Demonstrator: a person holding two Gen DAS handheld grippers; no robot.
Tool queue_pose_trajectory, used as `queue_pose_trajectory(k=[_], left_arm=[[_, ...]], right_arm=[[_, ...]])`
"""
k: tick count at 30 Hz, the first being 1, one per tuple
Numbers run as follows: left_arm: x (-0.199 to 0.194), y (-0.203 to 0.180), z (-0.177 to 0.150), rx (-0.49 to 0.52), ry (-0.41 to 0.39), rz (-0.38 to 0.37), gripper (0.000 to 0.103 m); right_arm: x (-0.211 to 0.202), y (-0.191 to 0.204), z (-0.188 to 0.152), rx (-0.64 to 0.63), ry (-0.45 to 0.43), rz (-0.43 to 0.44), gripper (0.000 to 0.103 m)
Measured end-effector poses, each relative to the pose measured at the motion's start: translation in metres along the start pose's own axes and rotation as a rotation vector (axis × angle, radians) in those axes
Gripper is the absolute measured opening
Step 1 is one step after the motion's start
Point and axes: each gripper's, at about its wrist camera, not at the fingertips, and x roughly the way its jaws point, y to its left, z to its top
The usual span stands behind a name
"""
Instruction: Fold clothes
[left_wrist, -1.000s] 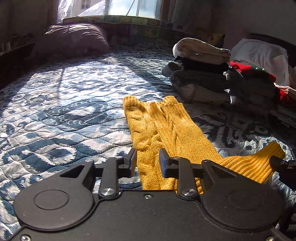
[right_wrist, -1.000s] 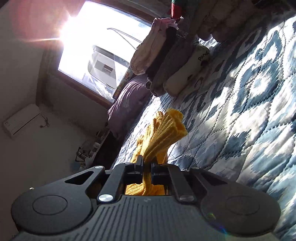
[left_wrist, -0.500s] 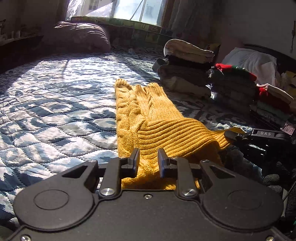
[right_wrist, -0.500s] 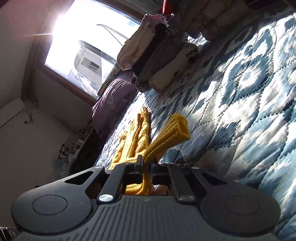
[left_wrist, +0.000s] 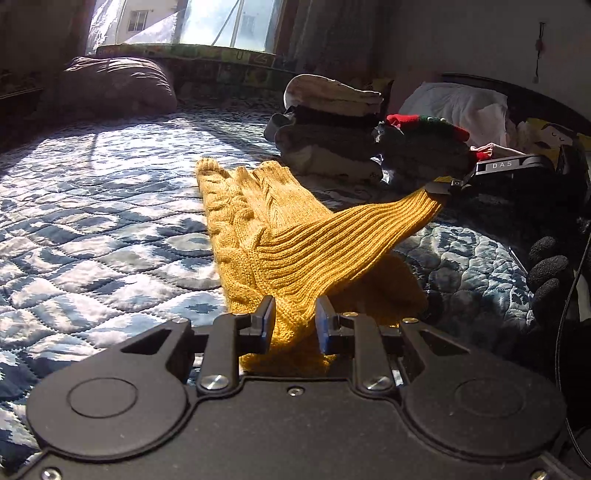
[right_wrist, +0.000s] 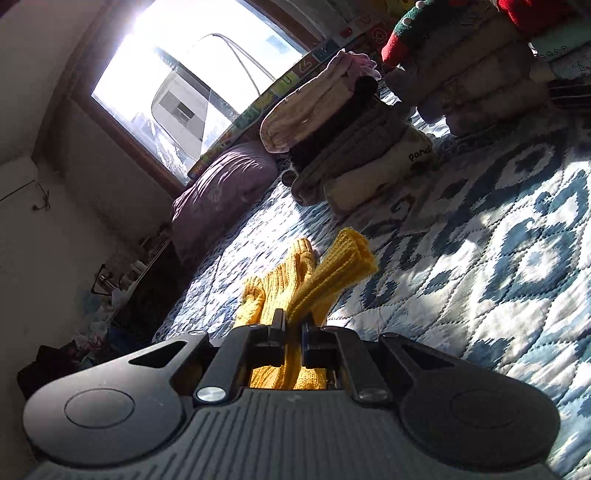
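Note:
A mustard-yellow cable-knit sweater (left_wrist: 255, 218) lies lengthwise on the blue patterned quilt (left_wrist: 92, 221). Its near end is bunched between the fingers of my left gripper (left_wrist: 295, 325), which is shut on it low over the bed. A ribbed strip of the sweater rises from there to the right, stretched up to my right gripper (left_wrist: 441, 188). In the right wrist view, that gripper (right_wrist: 293, 328) is shut on the knit, and a ribbed end (right_wrist: 347, 262) sticks out beyond its fingertips. The rest of the sweater (right_wrist: 277, 284) lies below on the quilt (right_wrist: 498, 240).
Stacks of folded clothes (left_wrist: 332, 125) (right_wrist: 343, 147) stand on the bed beyond the sweater, with a red-and-green garment (left_wrist: 424, 123) on the right stack. A purple pillow (left_wrist: 114, 85) lies under the window. A black-gloved hand (left_wrist: 546, 266) is at the right edge.
The right gripper has lifted the ribbed end off the quilt and pulled it taut up to the right. The left gripper has dropped lower and closer over the sweater, which is still between its fingers.

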Motion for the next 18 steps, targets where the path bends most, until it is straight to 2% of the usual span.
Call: queue_pose_trajectory(k=[3, 4, 5, 9, 11, 16, 18], left_arm=[[0.004, -0.001, 0.003, 0.099, -0.013, -0.059, 0.034], [0.005, -0.001, 0.002, 0.118, -0.019, -0.066, 0.041], [0.007, 0.0, 0.001, 0.127, -0.021, -0.072, 0.042], [0.018, 0.004, -0.009, 0.112, 0.009, -0.093, 0.042], [0.024, -0.001, -0.017, 0.156, 0.04, -0.079, 0.04], [0.026, -0.005, -0.02, 0.185, 0.045, -0.106, 0.042], [0.029, -0.01, -0.023, 0.229, 0.057, -0.1, 0.043]], right_arm=[[0.01, 0.023, 0.008, -0.068, 0.012, -0.035, 0.01], [0.014, 0.03, 0.011, -0.09, 0.014, -0.045, 0.01], [0.017, 0.037, 0.014, -0.112, 0.016, -0.055, 0.01], [0.03, 0.054, 0.021, -0.159, 0.018, -0.073, 0.01], [0.035, 0.061, 0.024, -0.178, 0.022, -0.073, 0.01], [0.039, 0.087, 0.029, -0.251, 0.028, -0.038, 0.01], [0.047, 0.095, 0.029, -0.273, 0.035, -0.043, 0.01]])
